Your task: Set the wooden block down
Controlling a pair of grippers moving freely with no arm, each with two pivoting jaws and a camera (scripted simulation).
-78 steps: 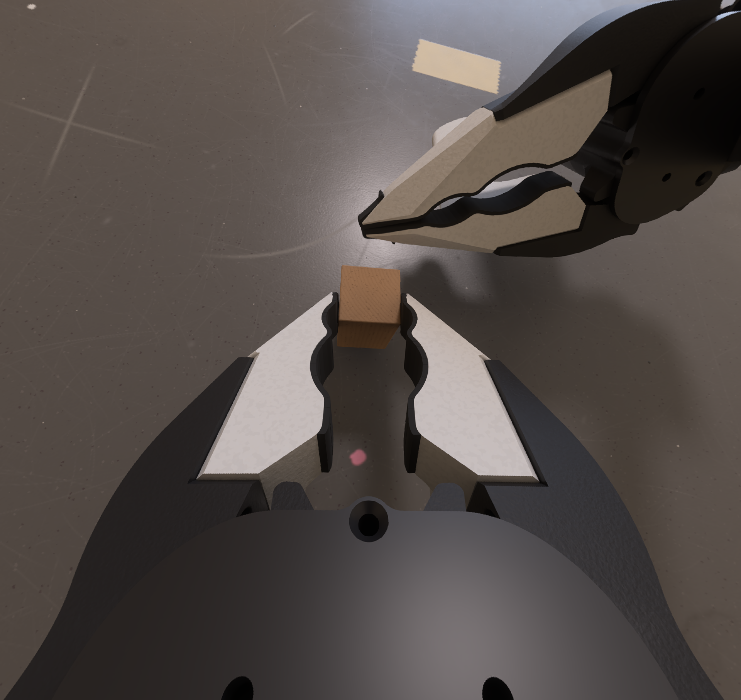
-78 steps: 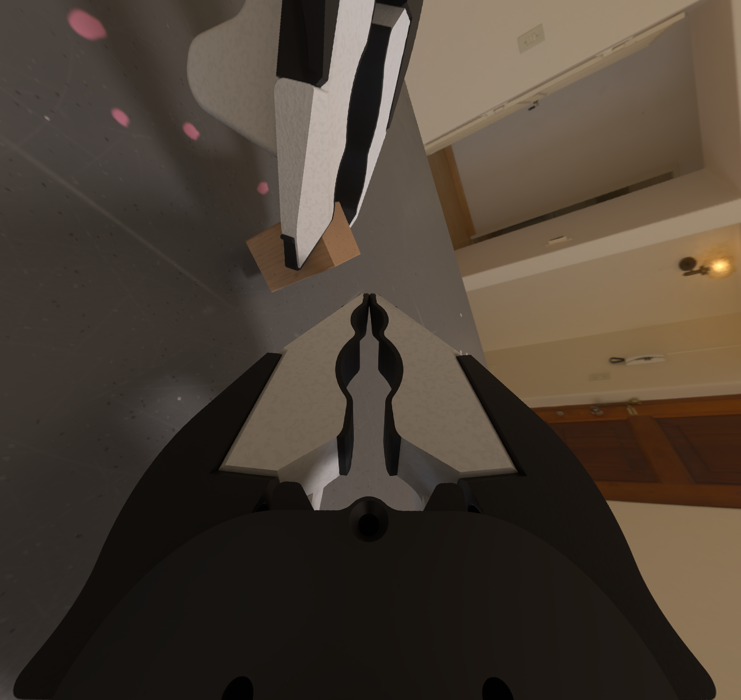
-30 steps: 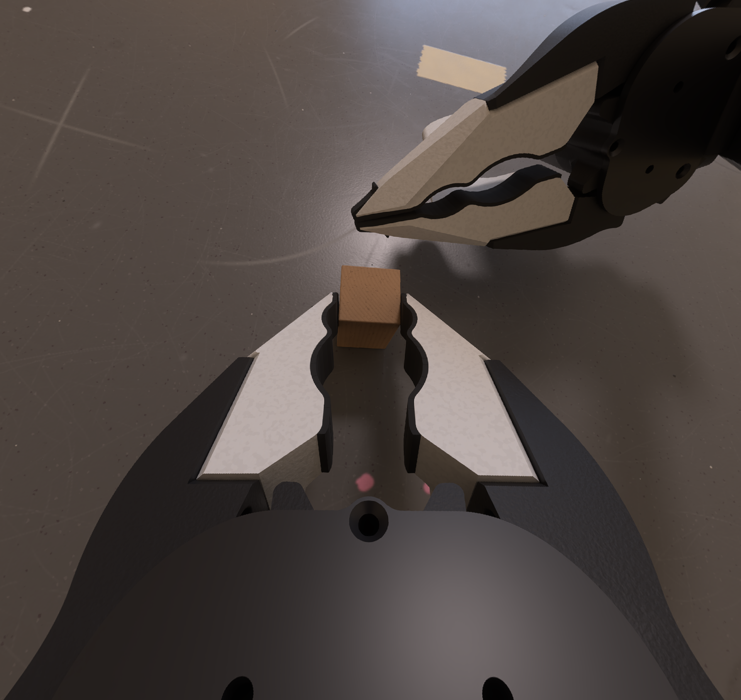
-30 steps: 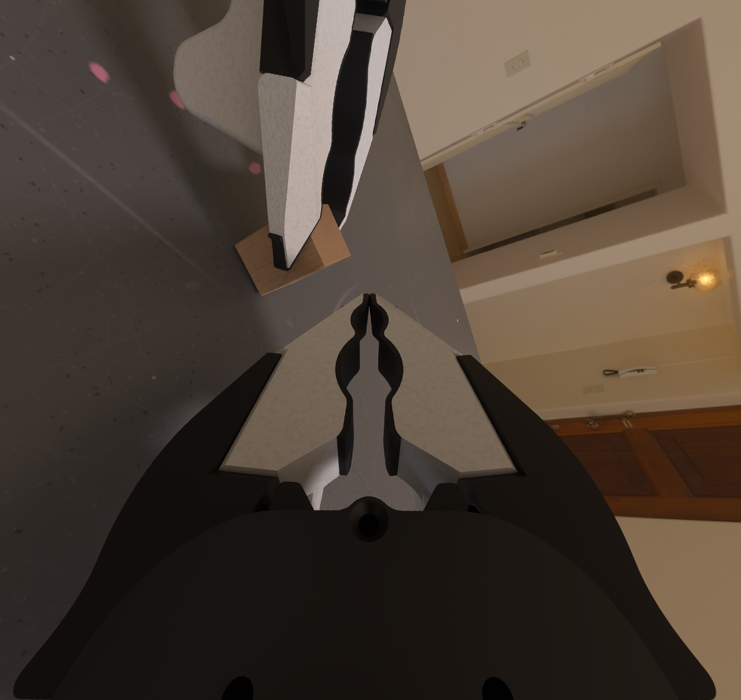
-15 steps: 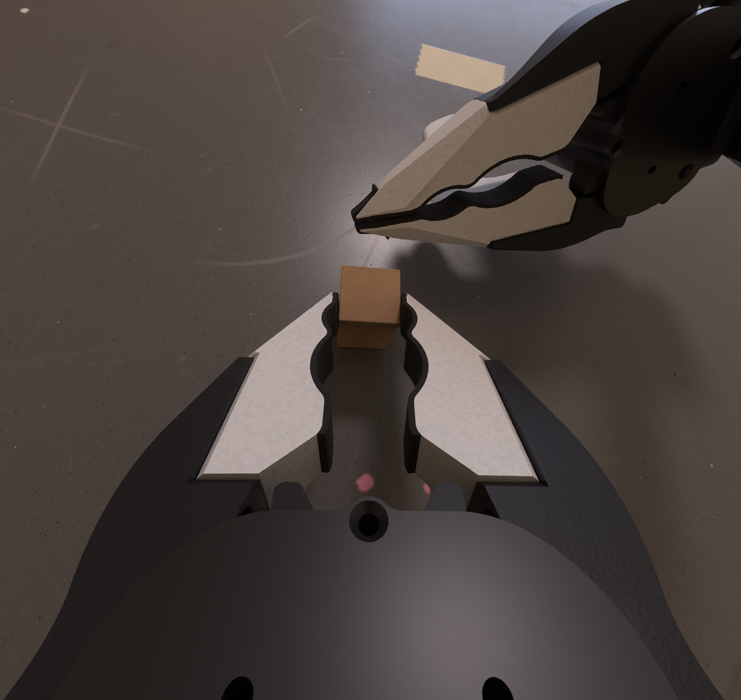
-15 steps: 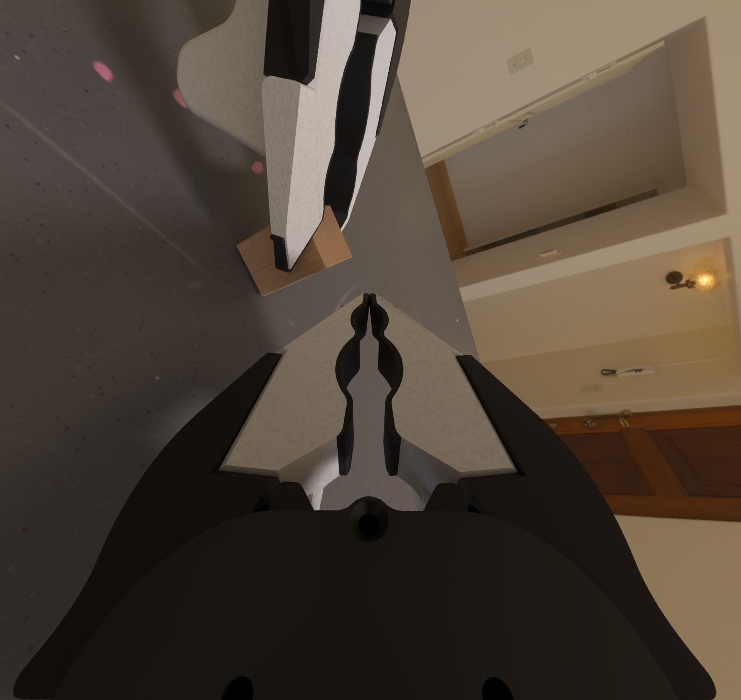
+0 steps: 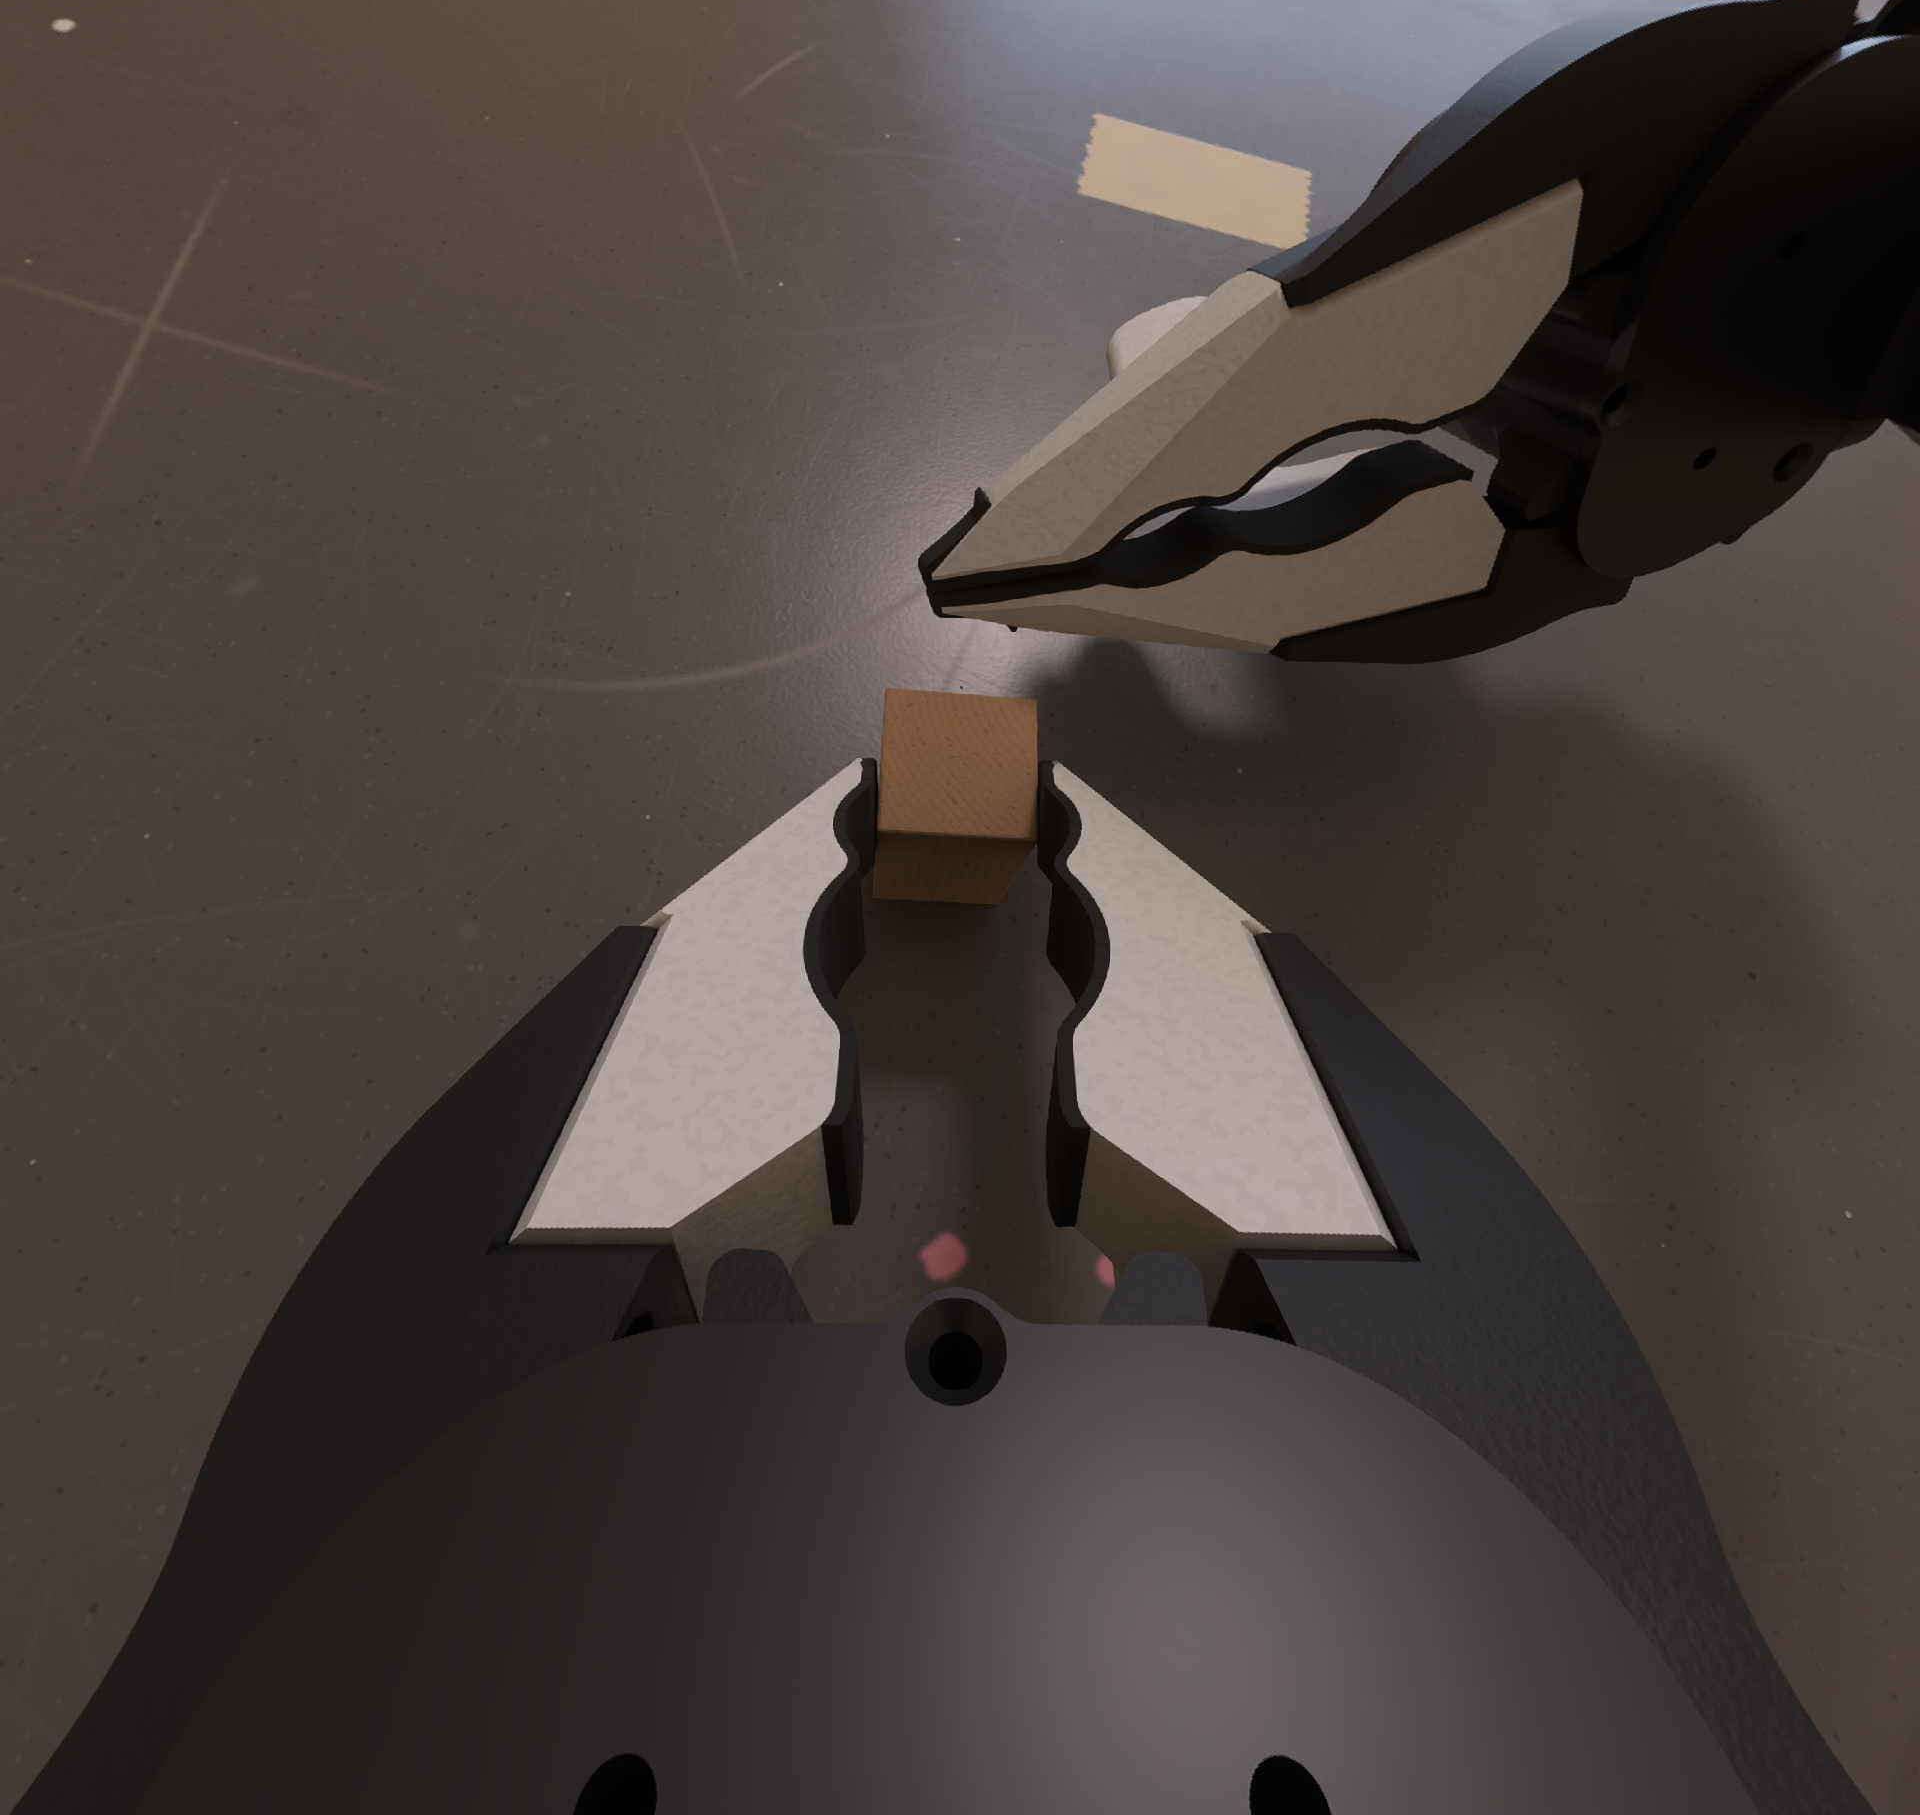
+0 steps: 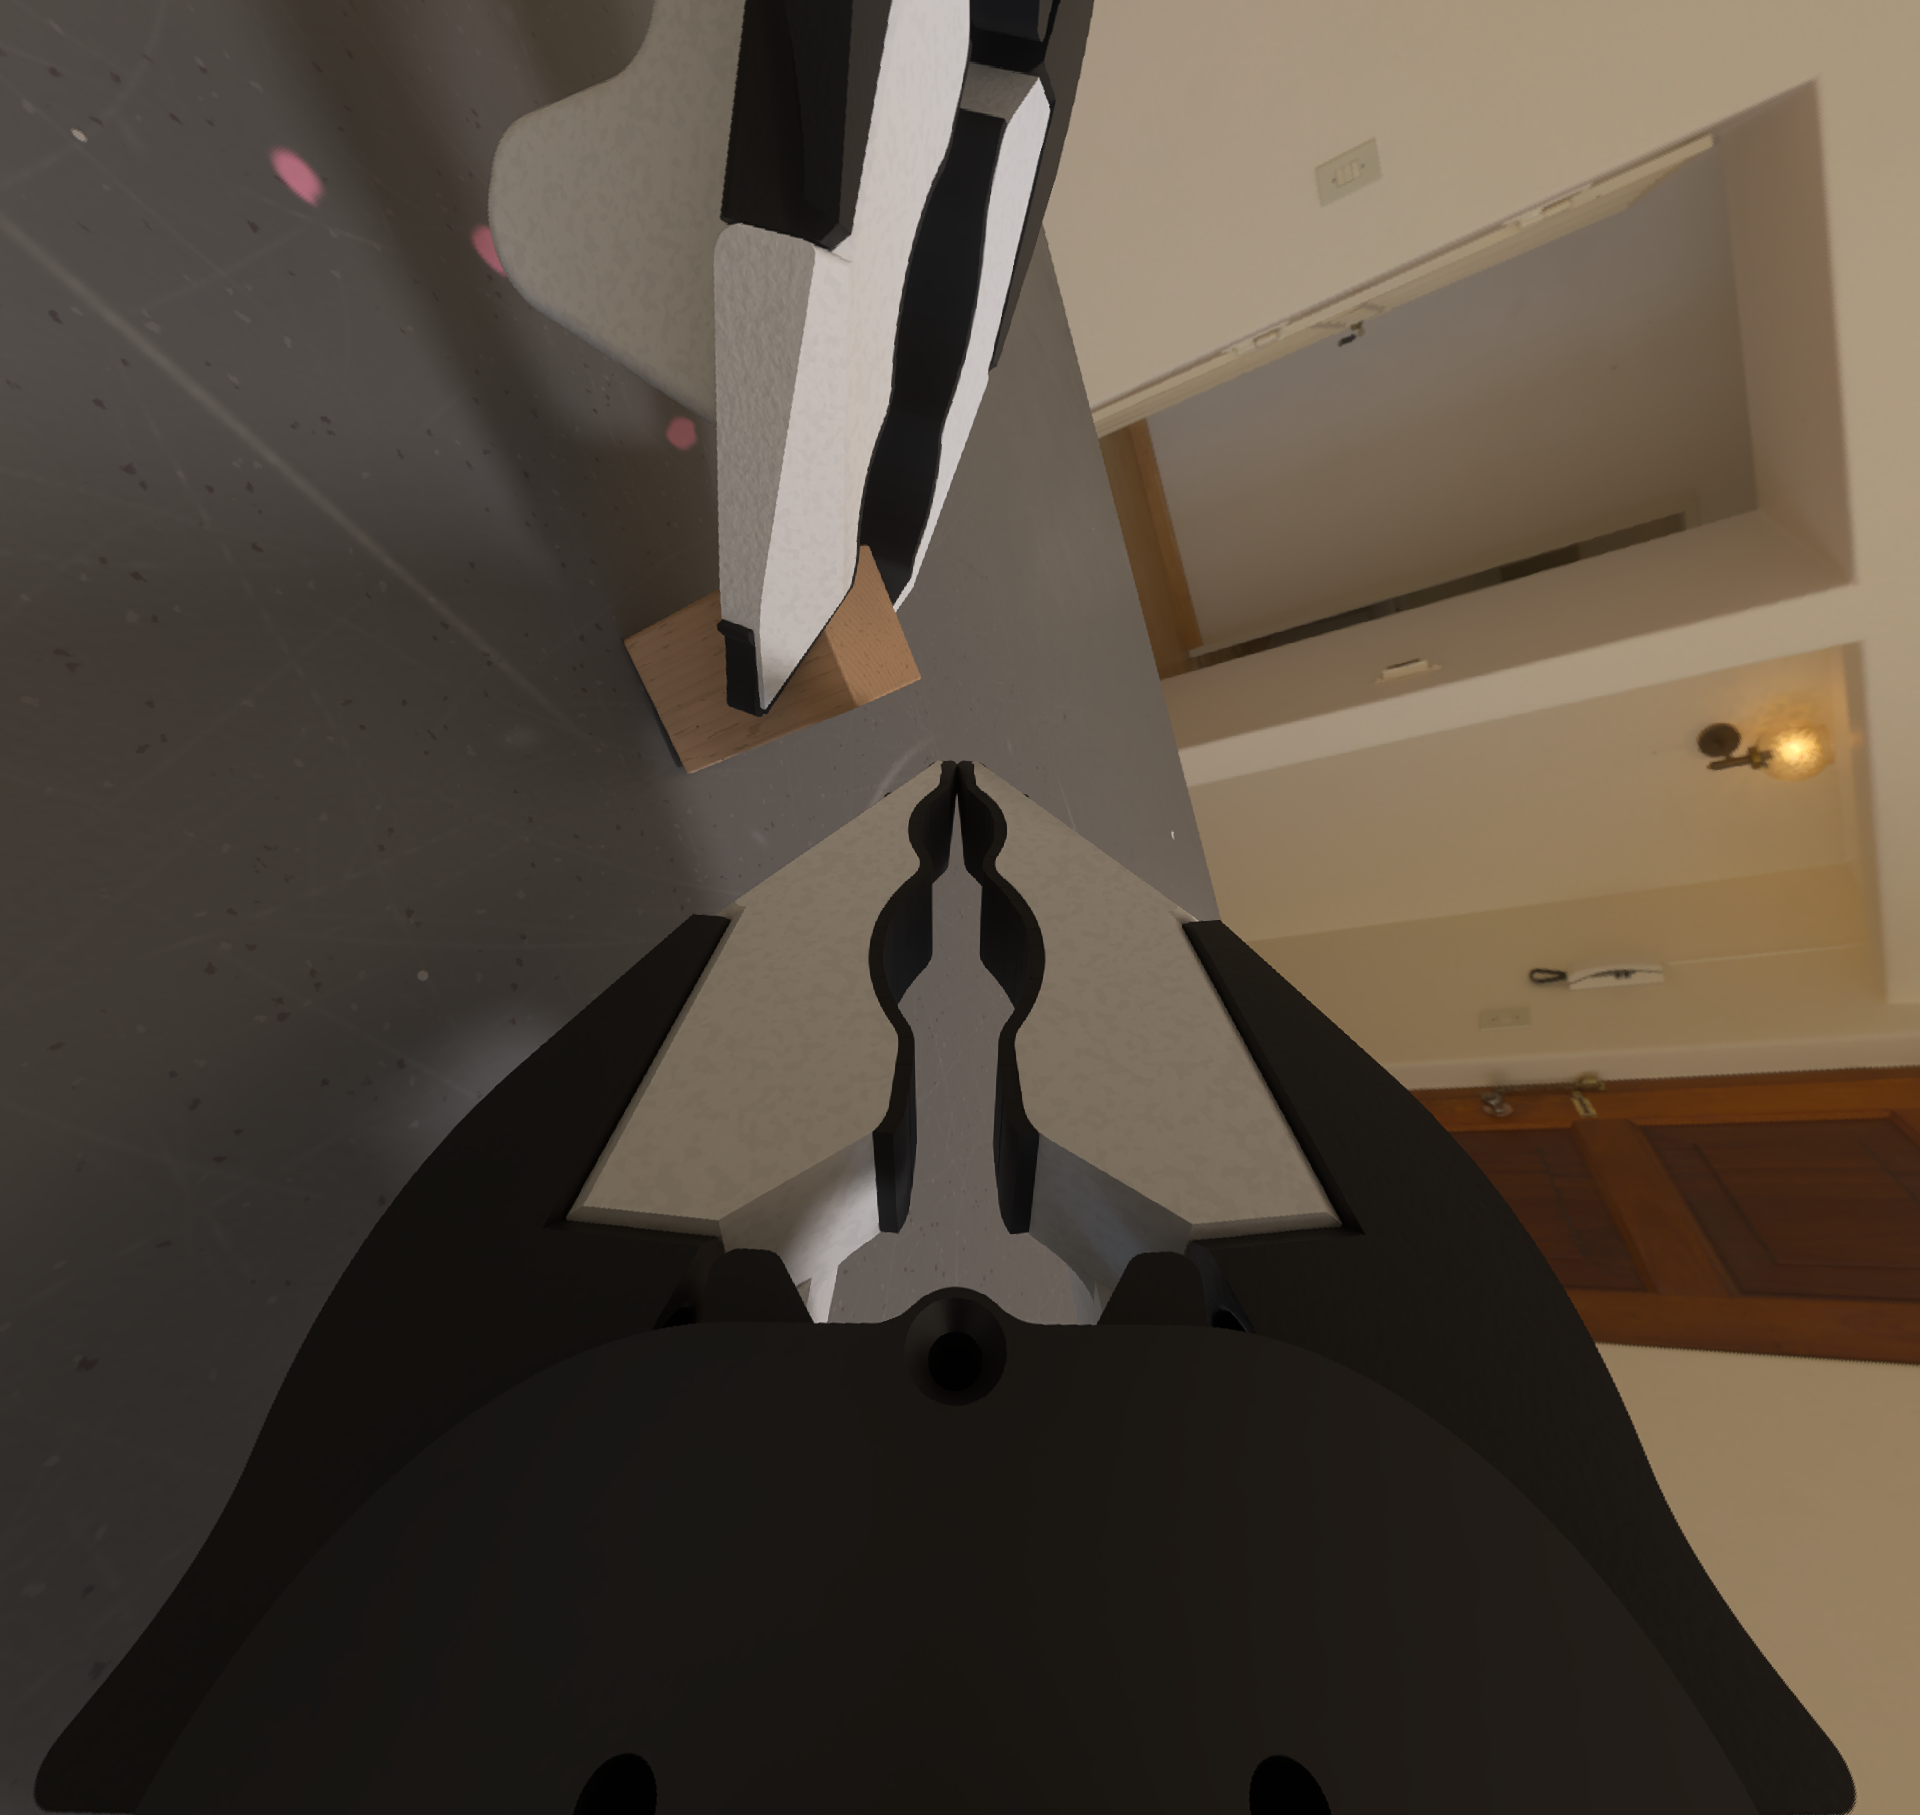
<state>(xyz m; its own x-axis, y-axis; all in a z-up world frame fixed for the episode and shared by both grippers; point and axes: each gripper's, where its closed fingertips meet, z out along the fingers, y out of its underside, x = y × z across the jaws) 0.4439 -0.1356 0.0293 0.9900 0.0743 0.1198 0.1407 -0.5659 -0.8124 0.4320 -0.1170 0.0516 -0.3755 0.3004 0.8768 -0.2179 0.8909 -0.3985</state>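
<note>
A small wooden block (image 7: 956, 757) sits between the fingertips of my left gripper (image 7: 956, 791), which is shut on its two sides. The block is low over the dark table (image 7: 416, 518); I cannot tell whether it touches. My right gripper (image 7: 940, 589) is shut and empty, with its tips just beyond and to the right of the block. In the right wrist view my right gripper (image 8: 956, 773) points at the block (image 8: 707, 695), and one finger of the left gripper (image 8: 790, 518) covers part of it.
A tan strip of tape (image 7: 1195, 181) lies on the table beyond the right gripper. Small pink spots (image 8: 296, 176) mark the surface. The table edge (image 8: 1132, 622) runs close past the block, with a room and a wooden door (image 8: 1714, 1215) beyond.
Over 2.6 s my left gripper has carried the block slightly lower towards the table, and the right gripper has shifted a little. Almost nothing has moved in the last half second.
</note>
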